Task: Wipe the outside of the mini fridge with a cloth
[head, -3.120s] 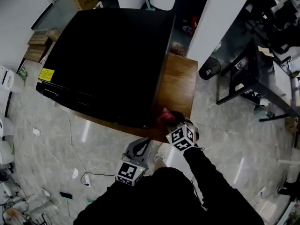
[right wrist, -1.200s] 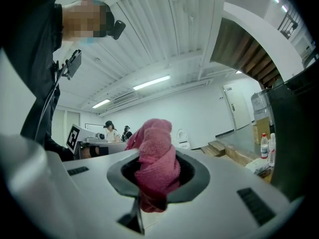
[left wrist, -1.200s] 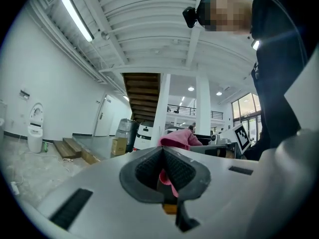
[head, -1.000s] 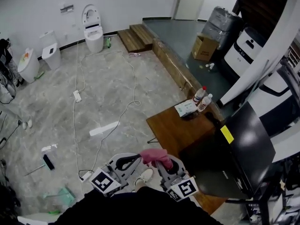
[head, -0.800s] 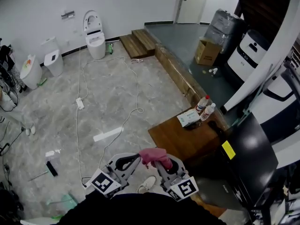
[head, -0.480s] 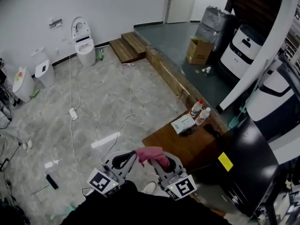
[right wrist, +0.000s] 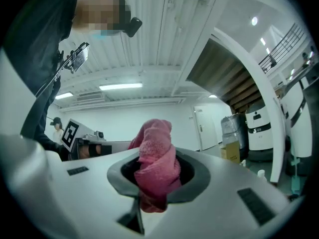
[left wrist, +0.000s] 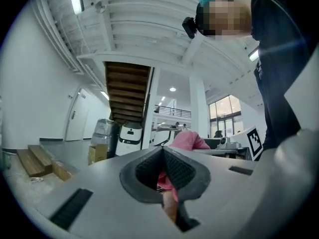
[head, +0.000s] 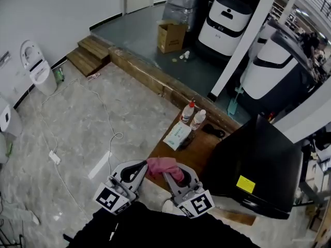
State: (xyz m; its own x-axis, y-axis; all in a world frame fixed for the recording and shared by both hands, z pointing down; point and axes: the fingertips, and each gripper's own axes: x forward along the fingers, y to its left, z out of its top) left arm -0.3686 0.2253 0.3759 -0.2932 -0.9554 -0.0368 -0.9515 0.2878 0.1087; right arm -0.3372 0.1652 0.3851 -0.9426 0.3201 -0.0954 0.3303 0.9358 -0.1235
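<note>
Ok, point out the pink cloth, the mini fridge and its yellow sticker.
pink cloth (head: 162,165), head view, middle of the bunched fabric.
mini fridge (head: 258,151), head view, bare black surface.
yellow sticker (head: 245,184), head view, its centre.

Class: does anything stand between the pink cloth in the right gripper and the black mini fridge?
Nothing visible does. The cloth, clamped in the right gripper, has open space toward the mini fridge; the bottles stand off to the side.

Mini fridge (head: 258,164) at right on low table (head: 199,151); two bottles (head: 192,115) and pack (head: 177,135), maybe tissues, left of it; cardboard box (head: 171,35) well behind.
</note>
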